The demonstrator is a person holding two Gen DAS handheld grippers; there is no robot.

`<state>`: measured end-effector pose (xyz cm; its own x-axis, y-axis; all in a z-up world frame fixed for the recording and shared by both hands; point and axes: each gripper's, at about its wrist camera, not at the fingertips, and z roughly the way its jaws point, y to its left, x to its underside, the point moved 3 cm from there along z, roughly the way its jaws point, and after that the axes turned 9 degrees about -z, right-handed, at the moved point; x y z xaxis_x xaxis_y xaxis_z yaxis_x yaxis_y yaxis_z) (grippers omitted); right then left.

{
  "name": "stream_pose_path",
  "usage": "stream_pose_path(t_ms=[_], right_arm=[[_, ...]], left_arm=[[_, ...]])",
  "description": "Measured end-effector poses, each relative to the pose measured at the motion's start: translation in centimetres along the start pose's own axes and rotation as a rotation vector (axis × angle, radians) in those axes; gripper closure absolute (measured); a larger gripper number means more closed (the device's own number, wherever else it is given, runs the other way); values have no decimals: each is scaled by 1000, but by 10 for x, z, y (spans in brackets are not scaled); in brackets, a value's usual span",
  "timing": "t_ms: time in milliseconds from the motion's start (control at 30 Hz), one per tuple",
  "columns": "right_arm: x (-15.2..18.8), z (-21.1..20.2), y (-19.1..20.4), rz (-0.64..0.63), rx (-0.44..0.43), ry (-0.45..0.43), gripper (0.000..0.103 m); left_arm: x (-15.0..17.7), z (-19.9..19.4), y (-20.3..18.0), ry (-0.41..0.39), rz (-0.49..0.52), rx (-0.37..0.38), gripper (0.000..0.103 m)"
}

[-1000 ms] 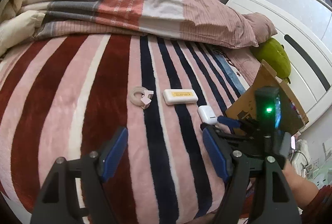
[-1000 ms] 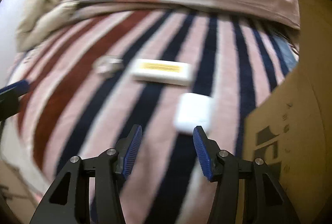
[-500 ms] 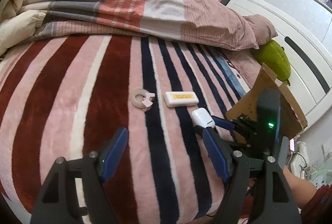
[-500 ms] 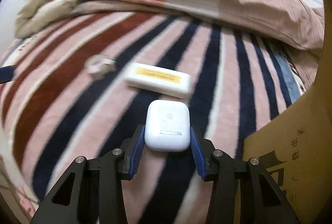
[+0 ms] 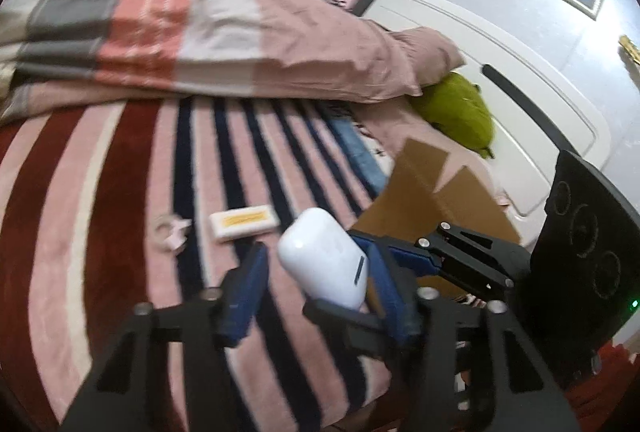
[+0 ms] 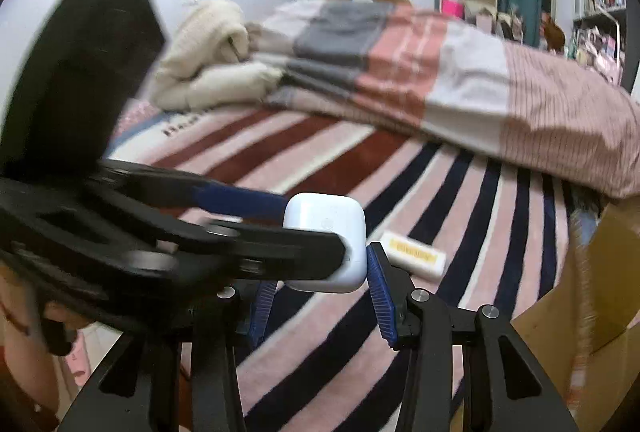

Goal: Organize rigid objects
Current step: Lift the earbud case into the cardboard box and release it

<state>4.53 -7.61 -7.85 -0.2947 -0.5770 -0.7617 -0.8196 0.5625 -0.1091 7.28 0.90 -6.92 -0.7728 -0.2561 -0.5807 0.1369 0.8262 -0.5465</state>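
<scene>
A white earbud case (image 5: 326, 258) (image 6: 326, 246) is lifted above the striped blanket. My right gripper (image 6: 318, 282) is shut on its sides. My left gripper (image 5: 314, 290) comes in from the left of the right wrist view, and its blue fingers (image 6: 240, 198) stand on either side of the same case; I cannot tell whether they press it. A white box with a yellow label (image 5: 244, 222) (image 6: 414, 254) and a small tape ring (image 5: 170, 232) lie on the blanket beyond.
An open cardboard box (image 5: 436, 192) (image 6: 592, 312) stands at the right on the bed. A folded pink and grey quilt (image 5: 200, 40) lies across the back. A green plush (image 5: 460, 112) rests against the white headboard (image 5: 520, 80).
My right gripper closed on the earbud case and lifted it off the blanket. My left gripper narrowed and moved right, so the case now sits between its fingers too.
</scene>
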Motion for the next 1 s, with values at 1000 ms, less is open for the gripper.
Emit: stream_pose_path(t_ms=[1000], right_arm=[[76, -108, -145, 200, 198, 142, 64]], left_arm=[[-10, 139, -173, 285, 266, -26, 64]])
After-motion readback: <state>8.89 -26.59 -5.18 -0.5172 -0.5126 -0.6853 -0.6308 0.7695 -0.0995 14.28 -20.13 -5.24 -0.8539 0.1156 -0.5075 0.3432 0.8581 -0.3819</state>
